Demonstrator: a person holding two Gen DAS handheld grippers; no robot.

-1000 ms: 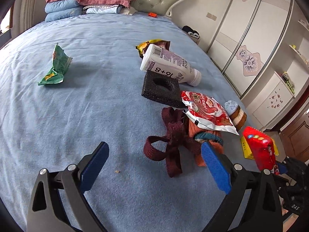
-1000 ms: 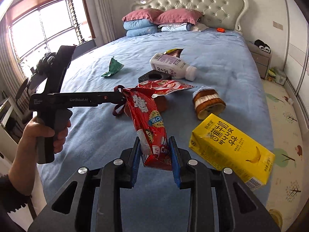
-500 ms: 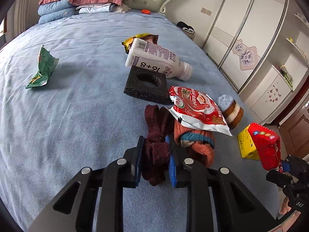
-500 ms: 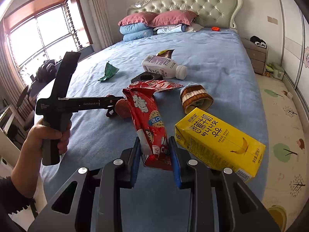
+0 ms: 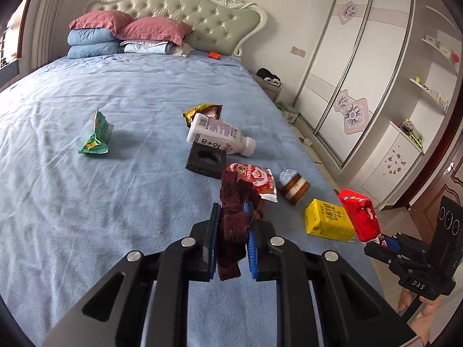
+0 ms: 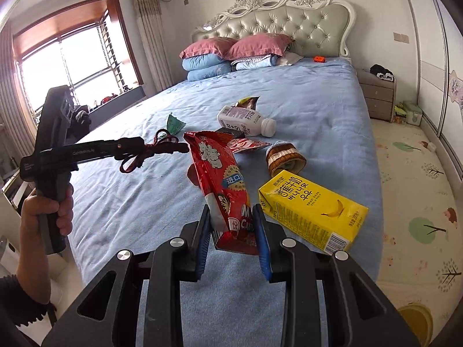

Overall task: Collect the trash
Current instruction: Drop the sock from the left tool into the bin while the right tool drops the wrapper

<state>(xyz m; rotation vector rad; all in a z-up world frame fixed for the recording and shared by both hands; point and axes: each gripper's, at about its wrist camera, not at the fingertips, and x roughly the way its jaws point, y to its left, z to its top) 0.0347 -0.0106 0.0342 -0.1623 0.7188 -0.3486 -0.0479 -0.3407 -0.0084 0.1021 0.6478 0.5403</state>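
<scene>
1. While lifted off bed (image 5: 86,202), near centre: L gripper (image 5: 230,241) pinching maroon knit strap (image 5: 231,231); soft, limp, dangles.
2. R gripper (image 6: 233,235) clamped on red snack wrapper (image 6: 222,185); light, crinkly, prob. slippery; grip low end.

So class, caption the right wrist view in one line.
Right gripper holds a red snack packet above a blue bed.

Bottle (image 5: 220,137) on bed (image 5: 86,188) behind foam block (image 5: 206,160); carton (image 5: 328,220) right (near edge).
</scene>
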